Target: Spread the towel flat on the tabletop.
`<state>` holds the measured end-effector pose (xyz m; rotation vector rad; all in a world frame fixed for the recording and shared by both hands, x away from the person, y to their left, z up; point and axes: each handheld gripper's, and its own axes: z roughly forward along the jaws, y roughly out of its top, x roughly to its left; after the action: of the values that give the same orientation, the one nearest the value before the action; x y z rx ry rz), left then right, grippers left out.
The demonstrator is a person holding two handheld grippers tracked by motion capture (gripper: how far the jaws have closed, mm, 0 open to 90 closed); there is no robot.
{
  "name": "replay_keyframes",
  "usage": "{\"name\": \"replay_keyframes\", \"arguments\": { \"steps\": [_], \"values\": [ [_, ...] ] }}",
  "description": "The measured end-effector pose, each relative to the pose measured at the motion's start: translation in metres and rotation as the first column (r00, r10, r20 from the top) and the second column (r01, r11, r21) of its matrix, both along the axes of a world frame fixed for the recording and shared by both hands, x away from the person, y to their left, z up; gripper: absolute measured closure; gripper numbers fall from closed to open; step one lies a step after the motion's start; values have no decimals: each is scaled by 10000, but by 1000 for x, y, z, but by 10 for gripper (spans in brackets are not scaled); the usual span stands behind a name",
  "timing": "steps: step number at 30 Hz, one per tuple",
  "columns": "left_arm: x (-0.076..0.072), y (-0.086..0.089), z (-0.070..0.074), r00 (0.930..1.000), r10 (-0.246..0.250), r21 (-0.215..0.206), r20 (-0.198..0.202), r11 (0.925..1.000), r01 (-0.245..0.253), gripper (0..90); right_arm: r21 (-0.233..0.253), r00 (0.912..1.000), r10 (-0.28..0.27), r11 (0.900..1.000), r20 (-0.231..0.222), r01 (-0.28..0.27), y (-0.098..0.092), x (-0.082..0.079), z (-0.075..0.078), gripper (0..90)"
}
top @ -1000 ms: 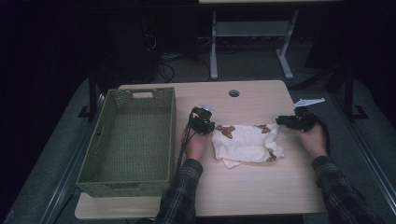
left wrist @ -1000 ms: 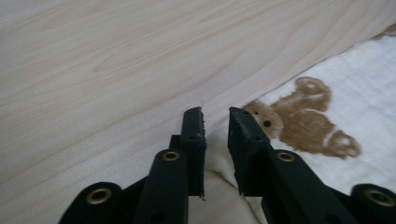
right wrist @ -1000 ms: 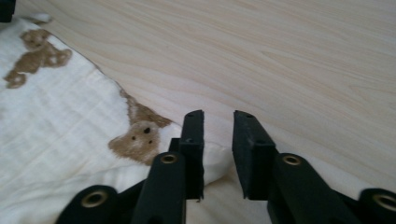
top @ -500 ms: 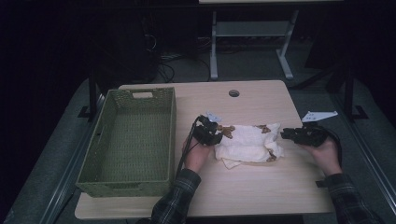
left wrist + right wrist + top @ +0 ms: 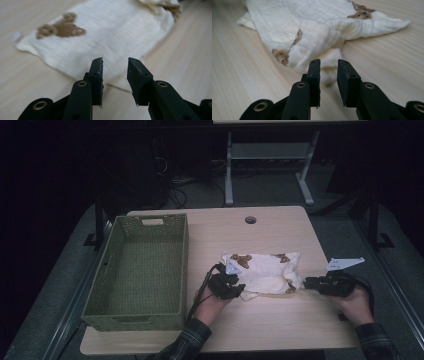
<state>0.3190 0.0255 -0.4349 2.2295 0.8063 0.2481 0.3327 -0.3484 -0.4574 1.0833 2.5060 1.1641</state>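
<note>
From above, the crumpled cream muslin cloth with brown bear prints (image 5: 264,272) lies lengthwise across my light wooden table (image 5: 280,330) between my left gripper (image 5: 239,292) and right gripper (image 5: 306,282); each gripper view shows parted jaws at its edge, folds hiding its underside.

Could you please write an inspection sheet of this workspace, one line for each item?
Surface: light wooden table, round hole near its far edge.
Job's things: cream cloth with brown prints, crumpled, lying flat; green woven basket, nothing seen inside.
Clutter: nothing seen.
Grippers: left gripper open at the cloth's edge; right gripper open at its other end; neither holds it.
Cables: black cable trailing from the left gripper.
Surroundings: dark room, metal table frame behind.
</note>
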Motion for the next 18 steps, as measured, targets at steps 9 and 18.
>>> {"name": "replay_keyframes", "arguments": {
  "steps": [9,18],
  "values": [
    [-7,-12,-15,9959,-796,257,-422,9964,807,652,-44,9999,110,9999,-115,-111,-1,-7,-3,720],
    [-4,-23,-25,9933,-1115,1012,-318,9883,1141,681,-659,9994,203,9976,-292,-222,12,1,-10,743]
  ]
}}
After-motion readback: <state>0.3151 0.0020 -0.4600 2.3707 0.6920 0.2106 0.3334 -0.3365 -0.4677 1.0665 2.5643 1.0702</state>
